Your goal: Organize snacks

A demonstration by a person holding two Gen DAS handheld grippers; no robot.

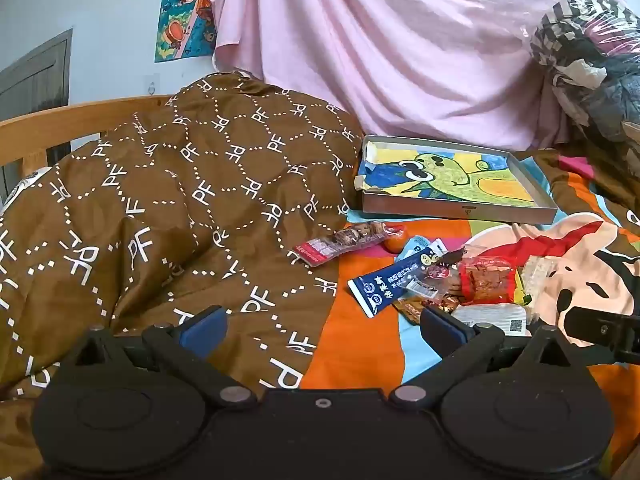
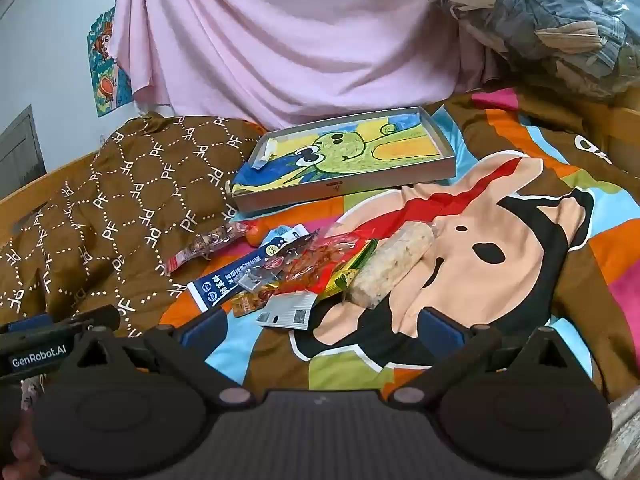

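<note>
Several overlapping snack packets (image 2: 296, 276) partly hide one another.

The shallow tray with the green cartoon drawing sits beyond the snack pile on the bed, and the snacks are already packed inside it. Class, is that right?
Not quite. The tray does sit beyond the snacks, but it holds none of them; they lie loose on the bedspread, as the right wrist view shows.

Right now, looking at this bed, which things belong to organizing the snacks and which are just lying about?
For the job:
- blue stick-shaped snack packet
- pale puffed-rice roll in clear wrap
- red-labelled packet of brown nuts
- shallow grey cardboard tray with a dinosaur drawing

Lying about:
- brown lettered quilt
- pink hanging sheet
- clear bag of clothes
</note>
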